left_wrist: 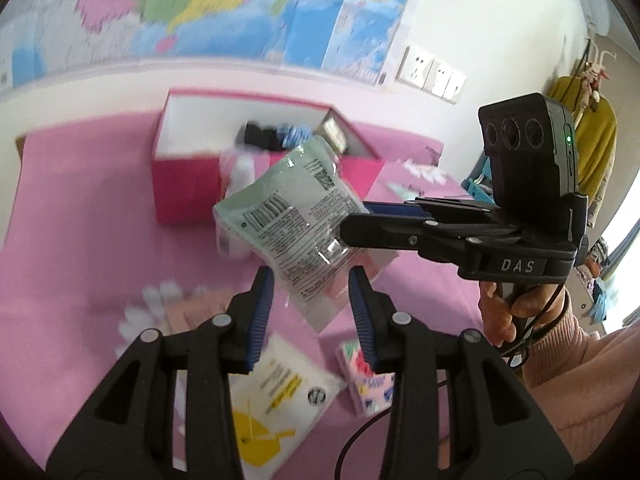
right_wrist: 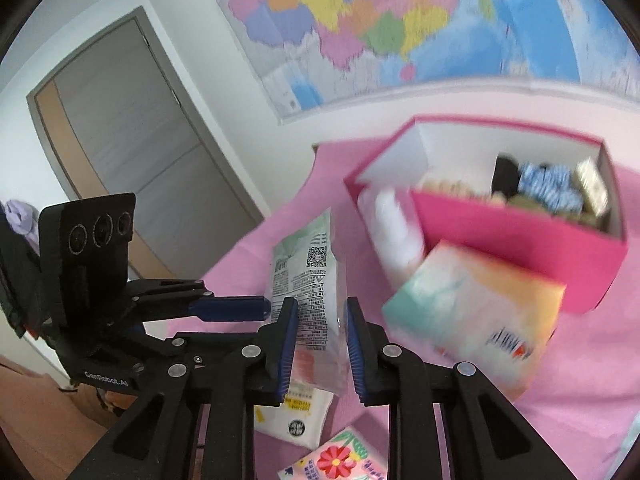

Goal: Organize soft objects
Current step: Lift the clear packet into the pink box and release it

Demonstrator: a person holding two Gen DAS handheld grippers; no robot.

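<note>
A pale green plastic pack (left_wrist: 288, 216) with a barcode and small print hangs in the air above the pink table cover. My left gripper (left_wrist: 312, 280) has its blue pads against the pack's lower end, one on each side. My right gripper (left_wrist: 356, 220) comes in from the right and pinches the pack's side edge. In the right wrist view the same pack (right_wrist: 304, 264) stands upright between the right gripper's (right_wrist: 320, 308) pads, and the left gripper (right_wrist: 266, 306) reaches it from the left. Behind stands an open pink box (left_wrist: 180, 184) with a white inside, holding black and blue-white soft items.
A pastel tissue box (right_wrist: 472, 320) lies just in front of the pink box (right_wrist: 520, 248), with a white bottle (right_wrist: 396, 232) beside it. Below the grippers lie a white and yellow packet (left_wrist: 280, 392) and a floral tissue pack (left_wrist: 368, 376). A person's hand (left_wrist: 516, 312) holds the right gripper.
</note>
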